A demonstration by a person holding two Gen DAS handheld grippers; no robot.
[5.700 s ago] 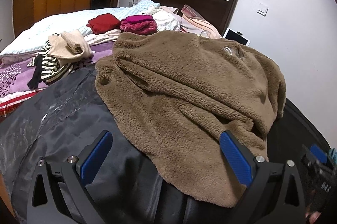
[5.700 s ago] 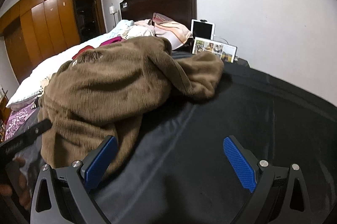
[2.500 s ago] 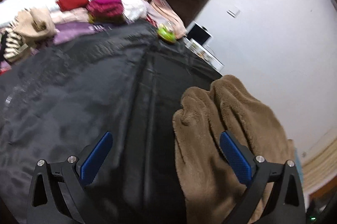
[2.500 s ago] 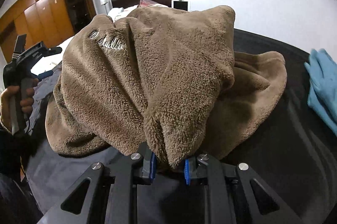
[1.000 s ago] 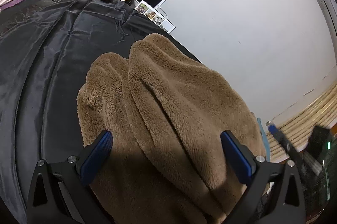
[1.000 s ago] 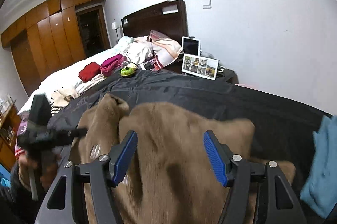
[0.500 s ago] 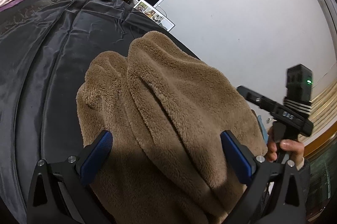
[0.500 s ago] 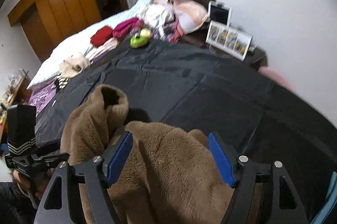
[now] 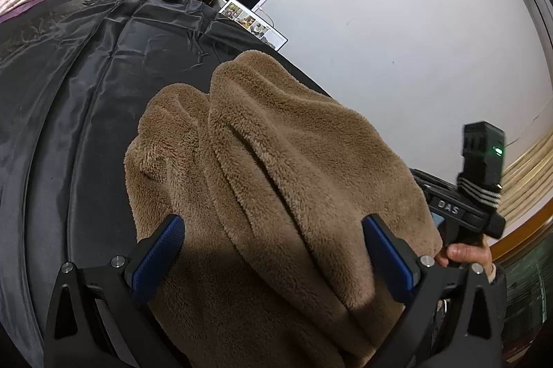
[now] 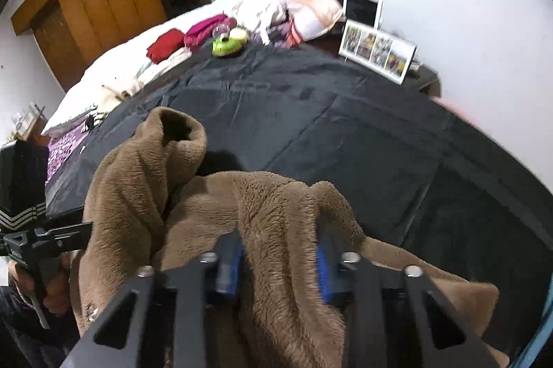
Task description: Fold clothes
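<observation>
Brown fleece (image 9: 283,181) lies bunched on the black sheet (image 9: 86,98) of the bed, directly ahead of and beneath your jaws. Your left gripper (image 9: 273,261) has its jaws wide apart, hovering over the fleece with one blue pad on either side. Your right gripper (image 10: 278,264) has its jaws clamped on a thick fold of fleece that rises between them.

Left gripper (image 9: 273,261) spread wide; right gripper (image 10: 278,261) fingers pinched close.
</observation>
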